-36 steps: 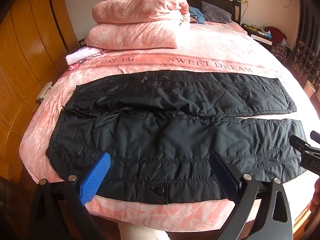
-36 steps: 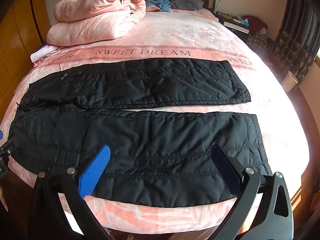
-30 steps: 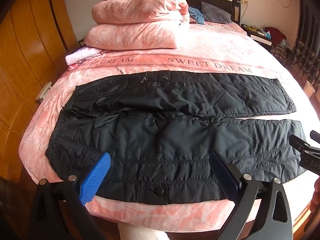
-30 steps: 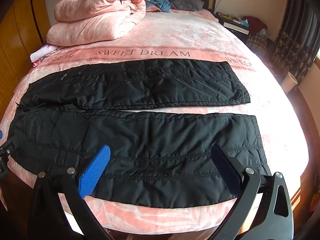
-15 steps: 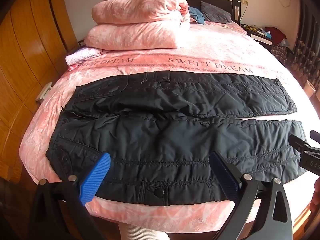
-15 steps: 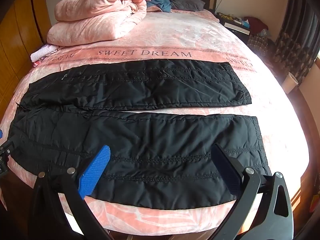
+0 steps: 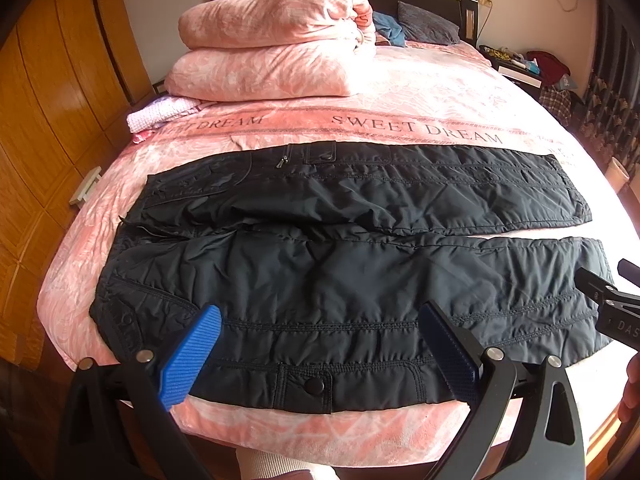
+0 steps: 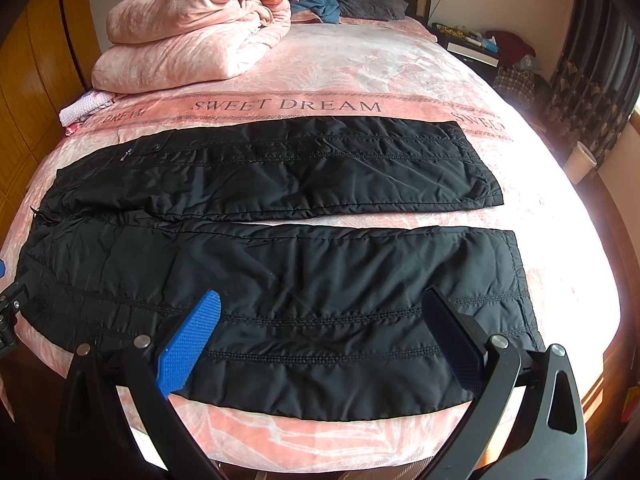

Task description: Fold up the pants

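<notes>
Black quilted pants (image 7: 320, 264) lie flat across the pink bed, waist to the left, both legs running right side by side with a narrow gap. They also show in the right wrist view (image 8: 280, 264). My left gripper (image 7: 320, 354) is open and empty, above the near leg's front edge by the snap button (image 7: 309, 387). My right gripper (image 8: 320, 344) is open and empty above the near leg's lower part, close to the cuff (image 8: 520, 280). The right gripper's tip shows at the right edge of the left wrist view (image 7: 600, 292).
The bed (image 7: 360, 120) carries a "SWEET DREAM" sheet. A folded pink duvet (image 7: 272, 48) and a small white cloth (image 7: 160, 112) lie at the far left. Wooden wardrobe (image 7: 48, 100) on the left, nightstand (image 8: 472, 44) and curtains (image 8: 580, 80) on the right.
Both grippers drift only slightly over the near leg. The pants lie as before.
</notes>
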`<action>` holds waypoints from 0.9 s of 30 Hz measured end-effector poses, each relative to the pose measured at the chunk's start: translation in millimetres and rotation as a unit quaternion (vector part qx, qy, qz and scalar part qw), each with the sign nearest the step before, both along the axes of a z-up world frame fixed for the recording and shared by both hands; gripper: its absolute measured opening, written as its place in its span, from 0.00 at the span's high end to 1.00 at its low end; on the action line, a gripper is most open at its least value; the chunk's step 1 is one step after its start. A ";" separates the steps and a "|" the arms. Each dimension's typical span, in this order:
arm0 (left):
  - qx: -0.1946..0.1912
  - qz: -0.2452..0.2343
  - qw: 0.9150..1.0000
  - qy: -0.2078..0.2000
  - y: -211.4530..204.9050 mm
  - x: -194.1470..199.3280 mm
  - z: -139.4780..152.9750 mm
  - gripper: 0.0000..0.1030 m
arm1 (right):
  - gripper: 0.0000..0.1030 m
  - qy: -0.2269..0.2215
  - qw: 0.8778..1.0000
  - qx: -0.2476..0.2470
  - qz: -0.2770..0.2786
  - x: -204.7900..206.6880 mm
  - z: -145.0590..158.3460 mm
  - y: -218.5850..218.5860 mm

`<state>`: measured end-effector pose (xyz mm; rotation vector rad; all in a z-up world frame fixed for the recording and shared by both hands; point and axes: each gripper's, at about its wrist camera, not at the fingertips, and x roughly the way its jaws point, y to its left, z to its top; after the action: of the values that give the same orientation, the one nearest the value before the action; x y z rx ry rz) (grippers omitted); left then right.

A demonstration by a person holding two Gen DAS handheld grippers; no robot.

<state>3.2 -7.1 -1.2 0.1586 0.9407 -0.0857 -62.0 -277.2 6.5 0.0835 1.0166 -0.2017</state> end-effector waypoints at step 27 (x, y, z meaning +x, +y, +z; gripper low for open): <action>0.003 -0.016 1.000 -0.005 -12.0 14.8 -1.2 0.04 | 0.02 0.006 1.000 0.004 -0.002 11.0 -9.9 -10.7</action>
<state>18.1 -19.1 -2.4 0.1793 0.9289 -0.1125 -50.9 -288.0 -3.4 0.0912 1.0286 -0.2030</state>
